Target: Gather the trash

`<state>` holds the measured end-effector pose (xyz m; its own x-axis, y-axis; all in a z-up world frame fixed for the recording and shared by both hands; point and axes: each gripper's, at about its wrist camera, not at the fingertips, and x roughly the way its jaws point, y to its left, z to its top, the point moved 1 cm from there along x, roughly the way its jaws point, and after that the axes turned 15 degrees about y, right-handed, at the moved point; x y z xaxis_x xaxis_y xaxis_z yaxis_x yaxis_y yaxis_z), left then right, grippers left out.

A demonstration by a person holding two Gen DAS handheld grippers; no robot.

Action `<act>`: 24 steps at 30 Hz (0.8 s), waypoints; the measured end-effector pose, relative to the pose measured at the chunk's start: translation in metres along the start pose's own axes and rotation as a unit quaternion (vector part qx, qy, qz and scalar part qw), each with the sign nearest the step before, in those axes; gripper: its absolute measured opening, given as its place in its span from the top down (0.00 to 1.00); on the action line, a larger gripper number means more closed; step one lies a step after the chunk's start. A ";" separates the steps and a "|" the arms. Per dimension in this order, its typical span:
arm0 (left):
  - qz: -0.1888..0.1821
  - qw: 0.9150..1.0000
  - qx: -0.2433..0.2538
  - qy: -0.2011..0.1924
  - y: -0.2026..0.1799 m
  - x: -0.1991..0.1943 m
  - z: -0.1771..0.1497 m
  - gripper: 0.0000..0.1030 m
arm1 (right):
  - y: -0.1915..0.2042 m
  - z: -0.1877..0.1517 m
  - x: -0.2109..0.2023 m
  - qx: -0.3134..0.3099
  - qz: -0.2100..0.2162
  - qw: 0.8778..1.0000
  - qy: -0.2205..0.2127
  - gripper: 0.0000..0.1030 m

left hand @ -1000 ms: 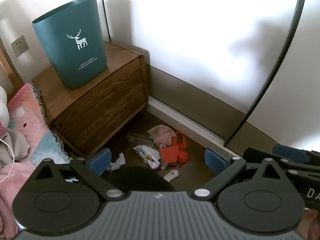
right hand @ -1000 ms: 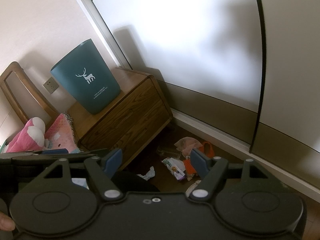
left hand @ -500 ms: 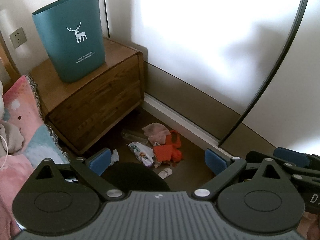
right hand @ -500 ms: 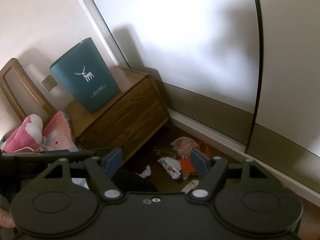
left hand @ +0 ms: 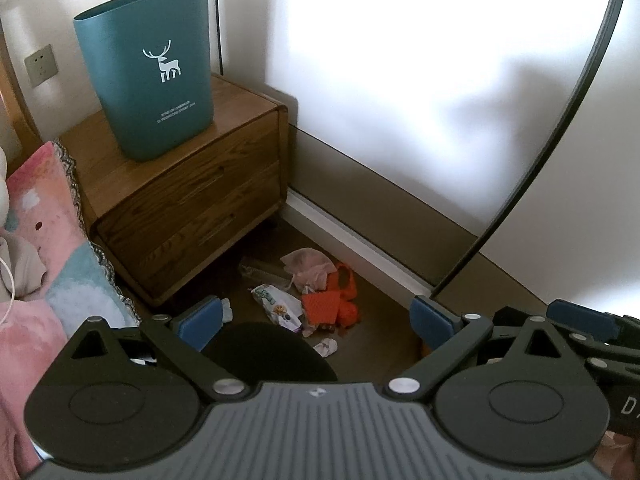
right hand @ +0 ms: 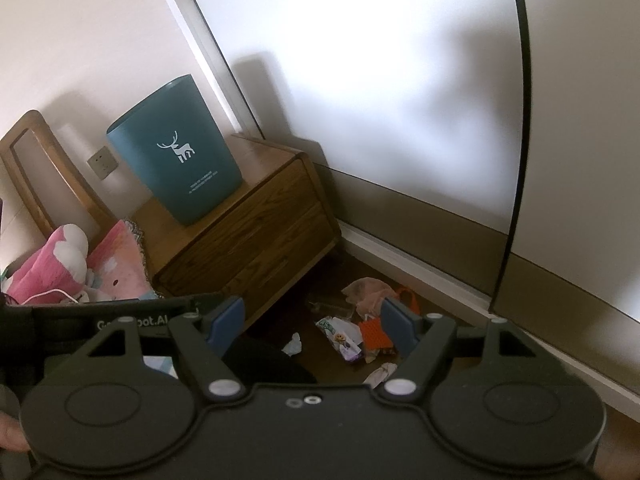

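On the floor, centre of both views: trash heap beside nightstand, both grippers above it, jaws spread, empty.

Left gripper [left hand: 316, 318] fills the bottom of its frame, blue pads wide apart, nothing between them. Right gripper [right hand: 312, 320] likewise, jaws open and empty; it also shows at the right edge of the left view. Trash lies on dark floor between nightstand [left hand: 188, 196] and white baseboard [left hand: 360, 240]: pink crumple [left hand: 308, 266], orange mesh piece [left hand: 320, 306] touching it, printed wrapper [left hand: 276, 308] just left of the orange, white paper wad [left hand: 325, 347] below, another wad [left hand: 227, 309] by the left pad. Teal bin [left hand: 148, 68] with deer logo stands upright on the nightstand, upper left. Pink bedding [left hand: 44, 248] at left edge; wall socket [left hand: 41, 65] left of bin.
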<state>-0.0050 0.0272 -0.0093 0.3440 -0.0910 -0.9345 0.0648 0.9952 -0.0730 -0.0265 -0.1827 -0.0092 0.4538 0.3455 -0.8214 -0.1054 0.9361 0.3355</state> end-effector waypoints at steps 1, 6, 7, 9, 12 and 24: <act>-0.002 1.000 -0.001 -0.001 0.001 0.000 0.000 0.02 | 0.000 0.000 0.000 -0.001 0.000 1.000 0.000 0.27; -0.008 1.000 -0.002 -0.004 0.006 -0.001 -0.003 0.02 | 0.002 0.001 0.000 -0.004 -0.004 1.000 0.001 0.27; -0.009 1.000 -0.003 -0.004 0.006 -0.001 -0.004 0.02 | 0.002 0.001 0.001 -0.004 -0.005 1.000 0.002 0.27; -0.012 1.000 -0.005 -0.004 0.008 0.000 -0.004 0.02 | 0.004 0.001 0.001 -0.007 -0.007 1.000 0.002 0.27; -0.015 1.000 -0.008 -0.003 0.011 0.001 -0.003 0.02 | 0.006 0.003 0.004 -0.010 -0.010 1.000 0.004 0.27; -0.022 1.000 -0.020 0.003 0.023 0.021 0.007 0.02 | 0.014 0.018 0.035 -0.024 -0.027 0.999 0.023 0.27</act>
<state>0.0100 0.0483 -0.0286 0.3365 -0.1353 -0.9319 0.0434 0.9908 -0.1281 0.0041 -0.1587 -0.0250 0.4188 0.2966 -0.8583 -0.1245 0.9550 0.2693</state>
